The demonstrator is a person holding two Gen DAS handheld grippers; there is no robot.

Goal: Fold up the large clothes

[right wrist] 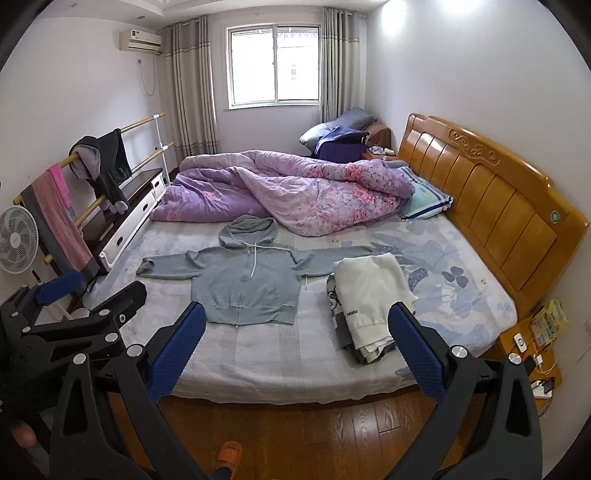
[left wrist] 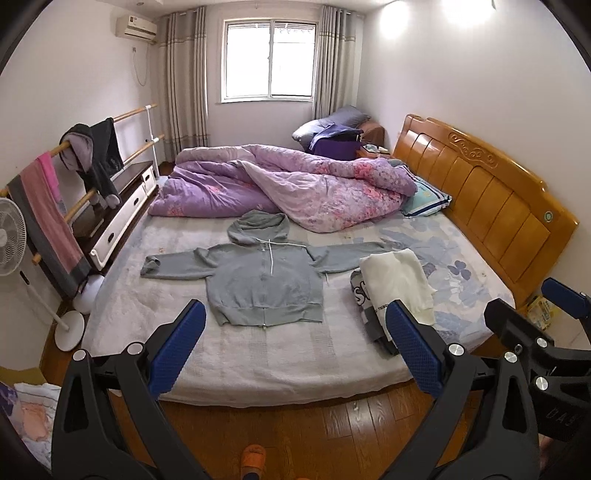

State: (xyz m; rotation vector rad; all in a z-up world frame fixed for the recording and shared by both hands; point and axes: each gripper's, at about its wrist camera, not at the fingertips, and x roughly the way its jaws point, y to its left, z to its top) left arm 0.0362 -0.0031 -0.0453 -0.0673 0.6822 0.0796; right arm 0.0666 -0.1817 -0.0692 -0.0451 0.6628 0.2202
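Grey zip-front hooded sweatshirt flat on white-sheeted bed, sleeves spread, well beyond both grippers, left gripper and right gripper jaws wide apart, empty, folded cream garment stack beside hoodie's sleeve.

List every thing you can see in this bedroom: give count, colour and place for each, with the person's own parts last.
hoodie: one, grey, spread flat on the bed, sleeves out.
folded clothes: one stack, cream on top, right of the hoodie.
quilt: one, purple floral, heaped at the far side of the bed.
pillow: one, teal and white, by the headboard.
bed: one, pale sheet, room centre.
headboard: one, orange wood, right.
rail rack: one, wooden bars with hung clothes, left.
fan: one, white, far left.
air conditioner: one, white, high on the wall.
window: one, curtained, far wall.
left claw: blue pads, open, empty.
right claw: blue pads, open, empty.
slipper: one in view, orange, on the floor.
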